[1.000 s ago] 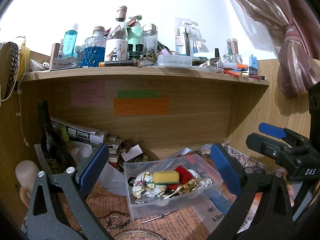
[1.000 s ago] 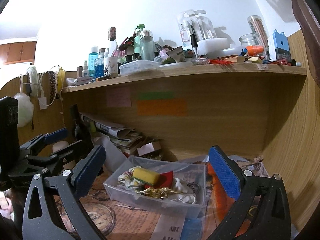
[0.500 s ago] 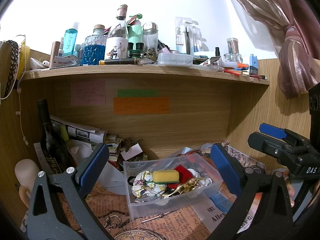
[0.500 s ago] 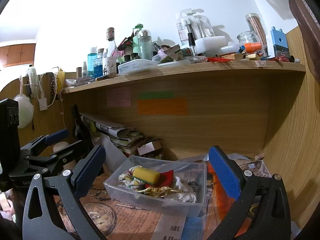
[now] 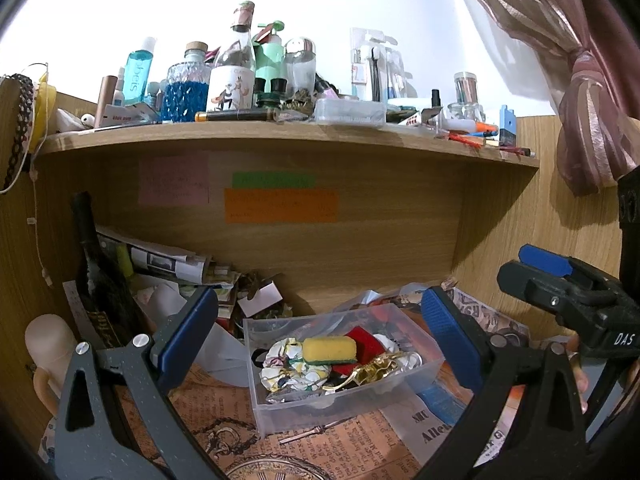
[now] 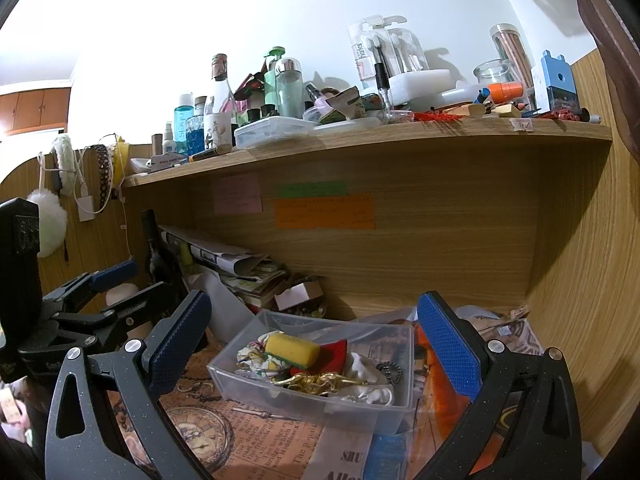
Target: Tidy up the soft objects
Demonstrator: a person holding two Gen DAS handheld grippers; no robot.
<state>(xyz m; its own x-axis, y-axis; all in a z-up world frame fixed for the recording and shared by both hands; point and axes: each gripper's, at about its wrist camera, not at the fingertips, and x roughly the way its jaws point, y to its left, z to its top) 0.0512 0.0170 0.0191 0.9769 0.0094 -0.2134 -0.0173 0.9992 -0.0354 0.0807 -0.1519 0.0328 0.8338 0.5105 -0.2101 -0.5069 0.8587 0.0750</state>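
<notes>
Hovering near the clear plastic box (image 5: 344,394), the left gripper (image 5: 320,340) and right gripper (image 6: 314,340) were both wide open, holding nothing; a yellow rectangular sponge (image 5: 329,350) lay inside.

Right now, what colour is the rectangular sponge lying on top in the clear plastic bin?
Yellow with a green scrub layer underneath; clearest in the left wrist view.
</notes>
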